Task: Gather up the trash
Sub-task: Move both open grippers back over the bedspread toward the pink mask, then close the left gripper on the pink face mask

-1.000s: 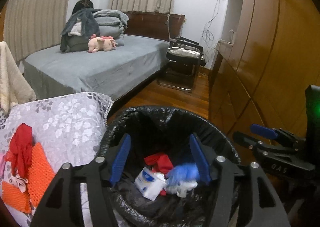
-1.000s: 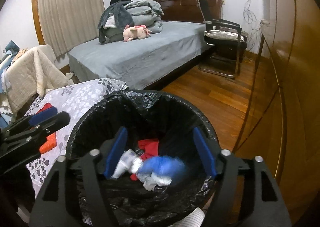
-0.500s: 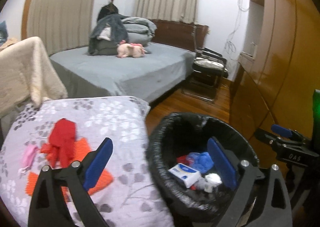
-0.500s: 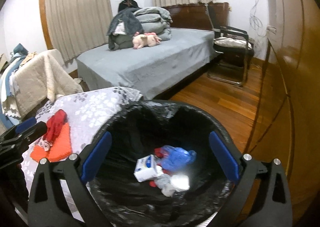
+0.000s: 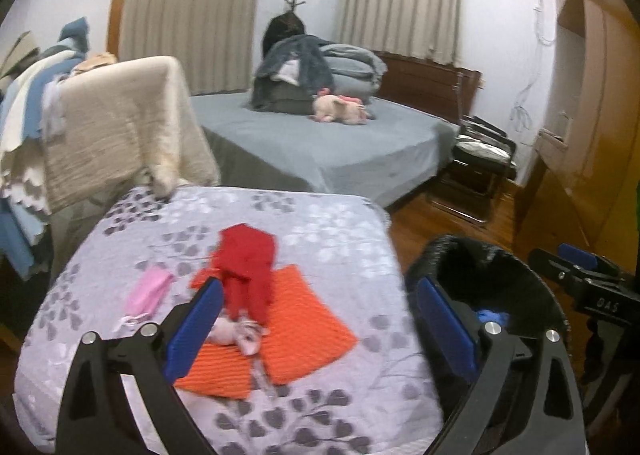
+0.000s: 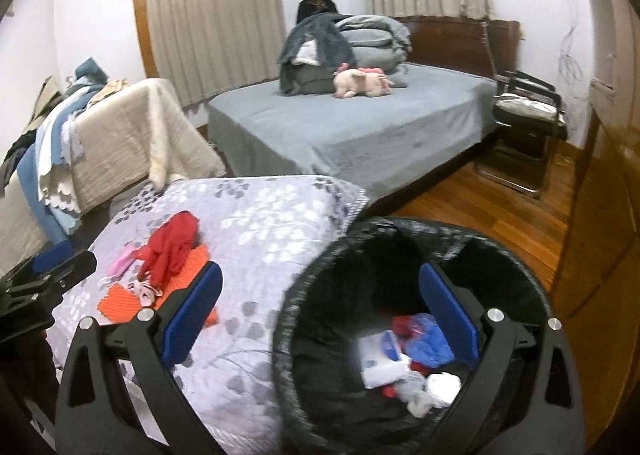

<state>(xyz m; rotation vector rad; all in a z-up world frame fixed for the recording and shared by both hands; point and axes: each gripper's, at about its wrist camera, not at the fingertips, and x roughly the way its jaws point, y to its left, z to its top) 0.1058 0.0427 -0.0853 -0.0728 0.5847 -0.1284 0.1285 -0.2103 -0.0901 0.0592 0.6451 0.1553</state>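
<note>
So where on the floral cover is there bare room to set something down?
Bare: the floral cover toward the bin, plus its near edge. Crowded: the left-centre, where the red cloth, orange mats and pink mask cluster.

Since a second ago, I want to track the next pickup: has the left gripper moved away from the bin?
Yes. The left gripper, jaws just opened and empty, has swung left off the black-lined trash bin and now points over the floral cover at the red cloth.
</note>
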